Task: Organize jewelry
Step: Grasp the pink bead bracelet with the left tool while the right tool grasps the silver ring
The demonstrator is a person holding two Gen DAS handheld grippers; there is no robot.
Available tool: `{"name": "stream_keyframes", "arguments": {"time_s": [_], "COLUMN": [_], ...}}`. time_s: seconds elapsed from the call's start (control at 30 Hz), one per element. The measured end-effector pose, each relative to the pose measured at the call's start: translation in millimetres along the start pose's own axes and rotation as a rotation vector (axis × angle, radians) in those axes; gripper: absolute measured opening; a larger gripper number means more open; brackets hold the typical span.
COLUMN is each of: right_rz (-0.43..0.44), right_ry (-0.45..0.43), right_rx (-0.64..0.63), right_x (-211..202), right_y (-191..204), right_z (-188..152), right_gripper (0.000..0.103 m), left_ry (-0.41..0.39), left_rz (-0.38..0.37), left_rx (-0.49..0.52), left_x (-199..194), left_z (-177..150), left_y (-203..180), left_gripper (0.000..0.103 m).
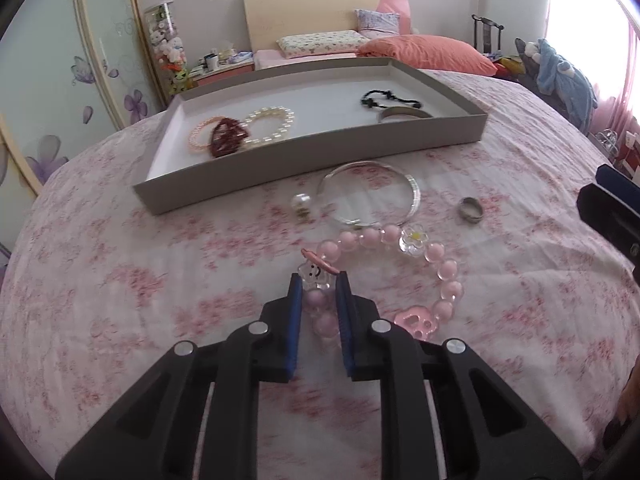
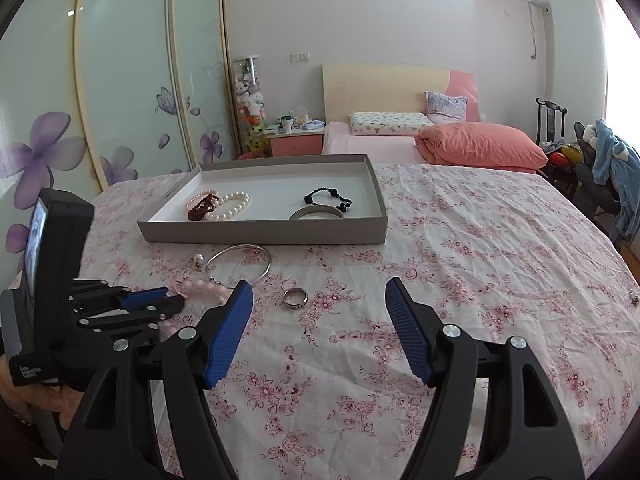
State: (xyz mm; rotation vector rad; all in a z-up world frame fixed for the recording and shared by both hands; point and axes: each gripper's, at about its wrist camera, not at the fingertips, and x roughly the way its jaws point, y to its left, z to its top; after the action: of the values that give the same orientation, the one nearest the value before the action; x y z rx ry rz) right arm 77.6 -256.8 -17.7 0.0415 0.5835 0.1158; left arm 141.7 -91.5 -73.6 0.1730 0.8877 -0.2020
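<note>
Between the blue fingers (image 1: 296,312) of the left gripper (image 1: 319,286): pink bead bracelet (image 1: 448,280) with clear charms, lying on the flowered bedspread (image 1: 120,280), near strand pinched by the narrowed fingers. Just beyond: clear bangle (image 1: 414,196), pearl earring (image 1: 301,202), silver ring (image 1: 470,210). Farther back: grey tray (image 1: 320,148) holding pearl bracelet (image 1: 276,120), dark red bracelet (image 1: 228,136), black bead bracelet (image 1: 390,100), metal bangle (image 1: 404,113). Off right: right gripper (image 2: 319,290), fingers spread wide, gripping nothing, above bedspread.
</note>
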Motion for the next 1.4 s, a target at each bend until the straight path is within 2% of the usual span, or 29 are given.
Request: {"name": "stream_keyframes", "arguments": {"time_s": [0.27, 0.4, 0.57, 0.73, 1.0, 1.03, 1.07, 1.4], "right_rz": [0.014, 0.021, 0.046, 0.039, 0.021, 0.023, 0.029, 0.025], "right_ry": [0.076, 0.138, 0.252, 0.319, 0.316, 0.313, 0.314, 0.312], "right_rx": [-0.028, -0.046, -0.05, -0.057, -0.089, -0.092, -0.092, -0.073], "right_x": [21, 36, 63, 82, 92, 92, 93, 91], "right_y": [6, 9, 13, 15, 22, 23, 24, 21], "right_z": [1, 1, -2, -1, 4, 4, 4, 5], "right_gripper": [0.068, 0.062, 0.053, 0.046, 0.034, 0.031, 0.023, 0.023], "left_ry": [0.018, 0.022, 0.022, 0.014, 0.008, 0.008, 0.008, 0.006], "left_rz": [0.067, 0.098, 0.094, 0.084, 0.076, 0.076, 0.076, 0.064], "left_rx": [-0.081, -0.122, -0.149, -0.149, -0.151, -0.152, -0.152, -0.16], "left_x": [-10, -10, -9, -9, -10, -10, -10, -10], "left_z": [-14, -15, -15, -16, -16, -16, -16, -16], "left_y": [63, 89, 100, 100, 100, 100, 100, 102], "left_gripper": [0.015, 0.015, 0.017, 0.017, 0.016, 0.016, 0.016, 0.016]}}
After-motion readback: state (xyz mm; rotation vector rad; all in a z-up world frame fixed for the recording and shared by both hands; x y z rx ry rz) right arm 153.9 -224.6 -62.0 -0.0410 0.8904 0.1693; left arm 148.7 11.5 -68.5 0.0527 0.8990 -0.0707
